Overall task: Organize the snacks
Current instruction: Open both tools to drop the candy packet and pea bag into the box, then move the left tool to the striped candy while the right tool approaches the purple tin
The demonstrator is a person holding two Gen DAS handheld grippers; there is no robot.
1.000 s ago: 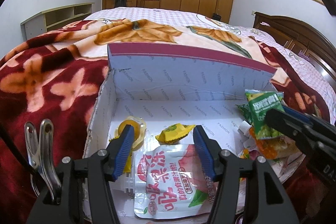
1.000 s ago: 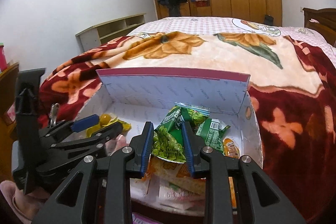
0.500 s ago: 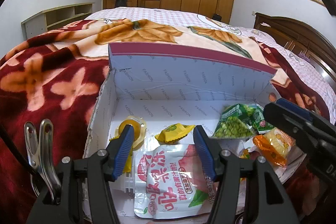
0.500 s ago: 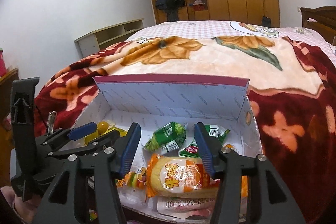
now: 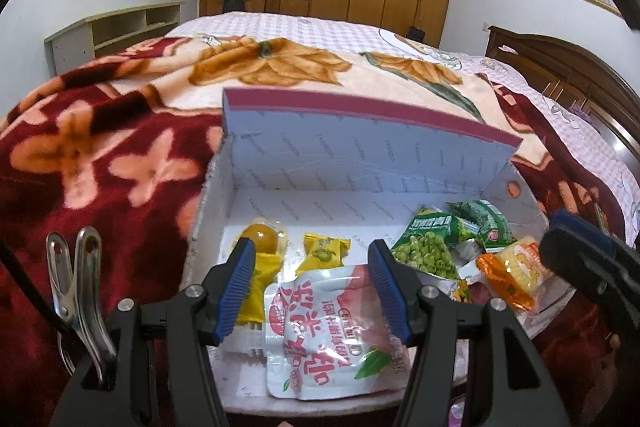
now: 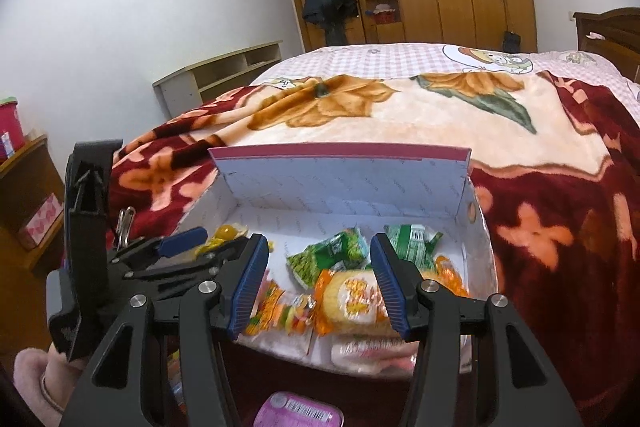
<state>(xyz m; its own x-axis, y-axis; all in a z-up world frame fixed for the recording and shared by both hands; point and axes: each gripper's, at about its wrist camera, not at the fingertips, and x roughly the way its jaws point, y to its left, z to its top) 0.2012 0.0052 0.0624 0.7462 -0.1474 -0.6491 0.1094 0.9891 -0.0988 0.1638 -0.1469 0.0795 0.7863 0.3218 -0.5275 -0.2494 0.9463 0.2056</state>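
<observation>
Both tongs hang wide and hold nothing above the near edge of an open white box (image 5: 288,167) that sits on the bed. Between the blue pads of the left tongs (image 5: 312,291) lies a white and pink drink pouch (image 5: 328,331), flat on the box floor. Beyond it rest a small yellow candy (image 5: 323,251) and a jelly cup (image 5: 262,238). Under the right tongs (image 6: 318,287) lies an orange cake packet (image 6: 352,297), with a green pea bag (image 6: 332,255) and a second green packet (image 6: 412,243) farther in. Behind the box spreads a red flowered blanket (image 5: 100,155).
</observation>
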